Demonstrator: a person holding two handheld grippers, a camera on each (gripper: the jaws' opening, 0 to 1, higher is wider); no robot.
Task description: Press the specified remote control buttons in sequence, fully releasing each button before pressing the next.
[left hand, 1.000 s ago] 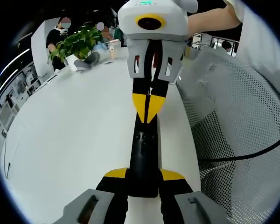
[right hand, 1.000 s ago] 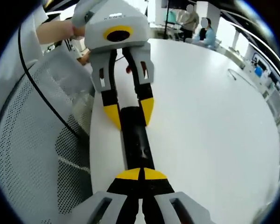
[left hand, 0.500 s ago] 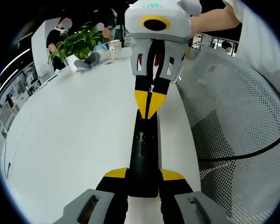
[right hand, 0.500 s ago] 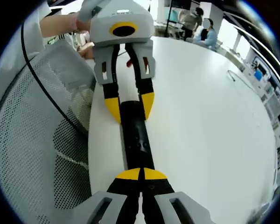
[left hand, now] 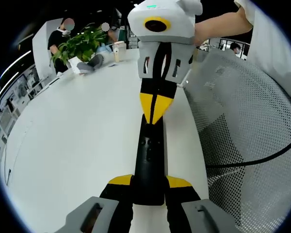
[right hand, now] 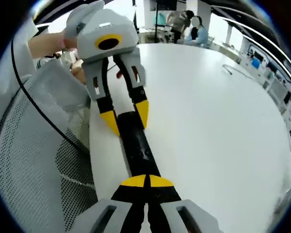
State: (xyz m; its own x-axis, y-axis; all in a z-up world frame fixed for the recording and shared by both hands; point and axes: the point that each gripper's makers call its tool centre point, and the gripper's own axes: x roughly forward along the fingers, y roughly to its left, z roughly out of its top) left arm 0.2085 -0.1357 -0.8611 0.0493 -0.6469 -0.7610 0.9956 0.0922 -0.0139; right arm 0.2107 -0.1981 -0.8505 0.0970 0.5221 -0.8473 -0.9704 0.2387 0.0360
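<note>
Both views bright, evenly lit by diffuse indoor light. White desk (left hand: 77, 141) near overexposed, soft sheen, little surface detail. Shadows faint: thin dark band under black remote (left hand: 149, 160), soft one beside it in right gripper view. Strong fisheye bending: desk edge curves, background at upper frame compressed and small. Background slightly soft; centre sharp. No motion blur. Windows at upper right of right gripper view blown out.

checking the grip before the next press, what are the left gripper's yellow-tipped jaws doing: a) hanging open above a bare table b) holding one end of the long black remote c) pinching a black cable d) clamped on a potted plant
b: in the left gripper view, the left gripper has its yellow-tipped jaws closed against both sides of the near end of the long black remote, which lies on the white table.
</note>
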